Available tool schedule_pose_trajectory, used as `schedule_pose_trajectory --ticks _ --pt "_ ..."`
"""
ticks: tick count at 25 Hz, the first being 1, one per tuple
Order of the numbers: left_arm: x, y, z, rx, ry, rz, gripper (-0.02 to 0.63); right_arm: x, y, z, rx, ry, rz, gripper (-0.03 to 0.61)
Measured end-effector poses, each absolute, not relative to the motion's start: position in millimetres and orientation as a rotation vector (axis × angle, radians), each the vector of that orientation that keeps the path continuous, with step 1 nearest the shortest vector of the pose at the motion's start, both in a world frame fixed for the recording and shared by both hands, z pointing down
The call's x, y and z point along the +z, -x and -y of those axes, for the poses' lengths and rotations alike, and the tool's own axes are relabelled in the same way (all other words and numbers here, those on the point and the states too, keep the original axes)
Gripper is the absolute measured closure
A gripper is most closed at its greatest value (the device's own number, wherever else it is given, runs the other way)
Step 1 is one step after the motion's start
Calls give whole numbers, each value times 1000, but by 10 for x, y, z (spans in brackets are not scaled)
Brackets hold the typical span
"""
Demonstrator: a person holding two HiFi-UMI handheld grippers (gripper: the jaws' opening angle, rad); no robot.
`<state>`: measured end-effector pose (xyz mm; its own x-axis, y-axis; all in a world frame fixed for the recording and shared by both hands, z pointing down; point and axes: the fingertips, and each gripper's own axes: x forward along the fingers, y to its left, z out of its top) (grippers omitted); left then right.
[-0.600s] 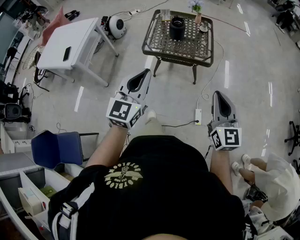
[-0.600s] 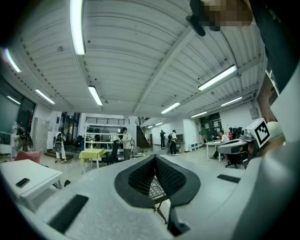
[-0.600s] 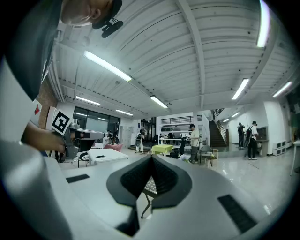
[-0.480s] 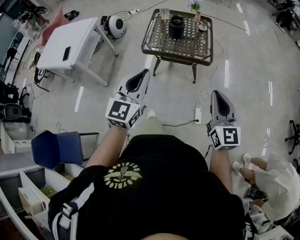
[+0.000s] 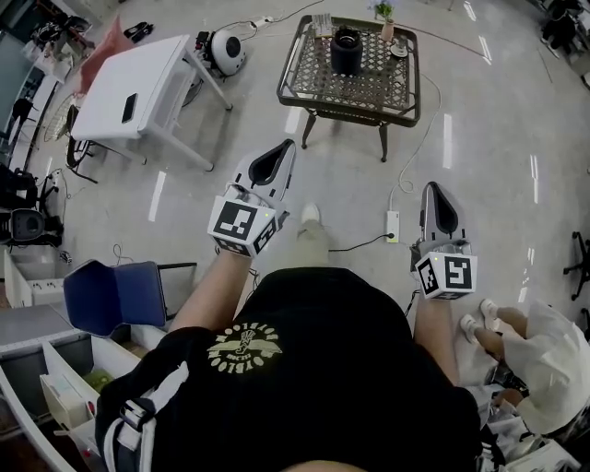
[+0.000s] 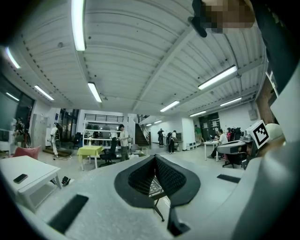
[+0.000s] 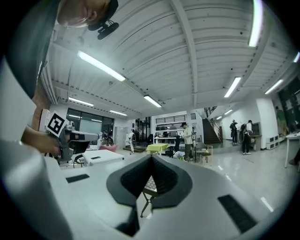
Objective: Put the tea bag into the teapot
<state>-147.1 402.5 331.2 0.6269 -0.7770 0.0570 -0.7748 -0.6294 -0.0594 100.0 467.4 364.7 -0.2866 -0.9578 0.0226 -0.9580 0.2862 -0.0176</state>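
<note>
A black teapot (image 5: 347,51) stands on a low metal lattice table (image 5: 350,100) far ahead across the floor. I cannot make out a tea bag from here. My left gripper (image 5: 282,147) (image 6: 154,157) is held level in front of my body, its jaws shut with nothing in them. To its right my right gripper (image 5: 433,190) (image 7: 151,157) is also level, shut and empty. Both point toward the lattice table (image 6: 155,186) (image 7: 148,185), which shows small just past each gripper's closed tips.
On the lattice table also stand a clear holder (image 5: 321,24), a small flower vase (image 5: 385,13) and a dish (image 5: 399,52). A white table (image 5: 138,85) stands left, a power strip (image 5: 392,226) and cable lie on the floor, a blue chair (image 5: 115,295) sits near left.
A foot has stepped forward into view between the grippers. The right gripper sits slightly lower in the head view. Both grippers remain shut.
</note>
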Motion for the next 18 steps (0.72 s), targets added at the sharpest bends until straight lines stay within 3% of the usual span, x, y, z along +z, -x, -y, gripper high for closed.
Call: schedule_pose_trajectory --ticks 18 --pt "3481 1566 -2793 -181 2872 -1342 618 3825 -853 -3664 153 -1873 2444 574"
